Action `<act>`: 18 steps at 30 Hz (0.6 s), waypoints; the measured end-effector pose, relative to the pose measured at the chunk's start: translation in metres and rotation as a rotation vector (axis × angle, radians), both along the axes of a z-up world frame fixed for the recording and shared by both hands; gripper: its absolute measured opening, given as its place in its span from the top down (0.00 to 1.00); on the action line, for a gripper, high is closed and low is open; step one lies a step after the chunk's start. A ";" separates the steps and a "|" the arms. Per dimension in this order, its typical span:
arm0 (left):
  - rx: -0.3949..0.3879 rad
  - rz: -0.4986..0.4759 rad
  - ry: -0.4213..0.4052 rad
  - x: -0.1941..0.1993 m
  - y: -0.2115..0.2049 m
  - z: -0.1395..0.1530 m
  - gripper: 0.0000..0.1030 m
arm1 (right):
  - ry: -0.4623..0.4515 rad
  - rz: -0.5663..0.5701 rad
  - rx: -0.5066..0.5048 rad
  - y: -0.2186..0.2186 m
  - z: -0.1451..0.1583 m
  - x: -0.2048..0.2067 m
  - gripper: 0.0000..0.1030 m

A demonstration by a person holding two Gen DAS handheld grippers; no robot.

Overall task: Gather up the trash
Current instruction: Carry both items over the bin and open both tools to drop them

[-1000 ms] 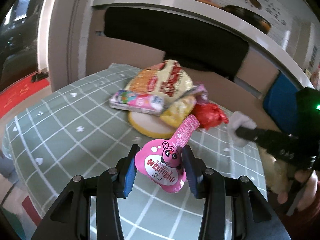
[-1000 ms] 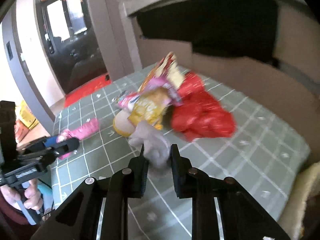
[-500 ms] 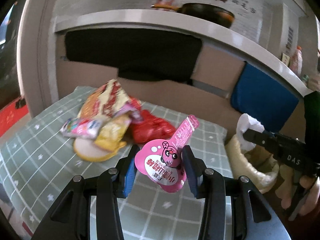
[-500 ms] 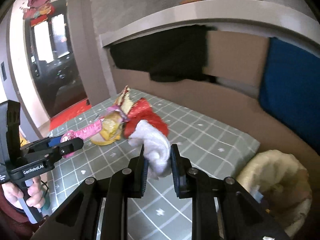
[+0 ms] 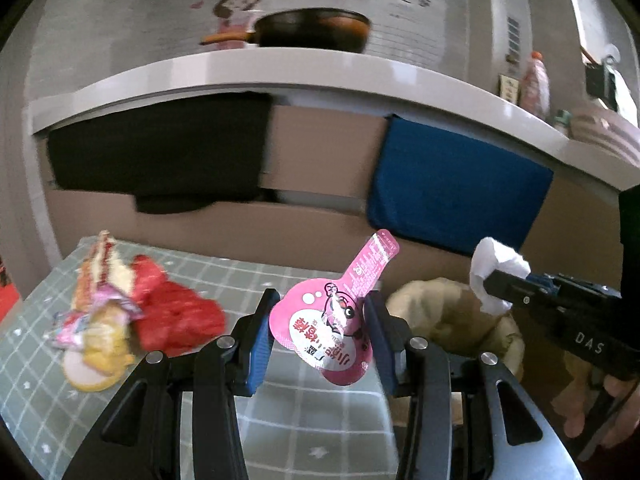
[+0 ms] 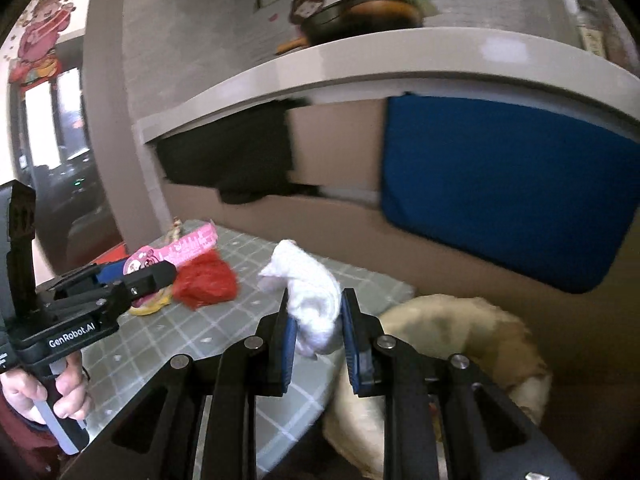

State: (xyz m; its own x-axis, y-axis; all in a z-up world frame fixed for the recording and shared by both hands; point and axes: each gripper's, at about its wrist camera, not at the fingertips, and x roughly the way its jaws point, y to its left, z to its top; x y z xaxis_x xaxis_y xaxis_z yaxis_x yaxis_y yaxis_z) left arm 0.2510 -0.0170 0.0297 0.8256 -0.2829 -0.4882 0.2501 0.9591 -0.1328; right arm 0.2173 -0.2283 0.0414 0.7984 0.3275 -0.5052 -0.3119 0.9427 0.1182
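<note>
My left gripper [image 5: 318, 330] is shut on a pink cartoon-printed jelly cup [image 5: 324, 334] with a long tab, held above the table's right end. My right gripper [image 6: 316, 320] is shut on a crumpled white tissue [image 6: 310, 292]; it also shows at the right of the left wrist view as the tissue [image 5: 496, 270]. A cream-coloured bag-lined bin [image 6: 460, 328] stands just past the table's edge, below and right of both grippers; in the left wrist view the bin [image 5: 448, 312] sits behind my fingers. More trash lies on the table: a red wrapper [image 5: 176, 316] and a pile of snack packets [image 5: 100, 304].
The table wears a green checked cloth [image 5: 296, 408]. Behind it runs a brown cabinet front with black cloth [image 5: 160, 152] and blue cloth [image 5: 456, 188] hanging under a white counter [image 5: 280, 68]. A dark pan [image 5: 312, 34] sits on the counter. A hand [image 6: 44, 392] holds the left gripper's handle.
Both grippers have swung to the right and up, away from the trash pile toward the table's right end, still holding the jelly cup and the tissue. The bin has come into view.
</note>
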 end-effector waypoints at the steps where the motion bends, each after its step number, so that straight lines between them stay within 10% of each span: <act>1: 0.001 -0.013 0.004 0.002 -0.008 -0.001 0.57 | -0.001 -0.012 0.000 -0.006 0.000 -0.001 0.81; 18: 0.012 -0.159 0.072 0.036 -0.093 -0.030 0.57 | 0.045 -0.177 0.034 -0.081 -0.031 0.010 0.81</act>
State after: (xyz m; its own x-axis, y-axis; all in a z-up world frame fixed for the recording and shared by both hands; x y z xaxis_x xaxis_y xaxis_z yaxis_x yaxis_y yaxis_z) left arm 0.2868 -0.1098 -0.0006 0.7334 -0.4011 -0.5488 0.3894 0.9097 -0.1445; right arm 0.2268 -0.3091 0.0105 0.8220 0.2014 -0.5327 -0.1351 0.9777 0.1610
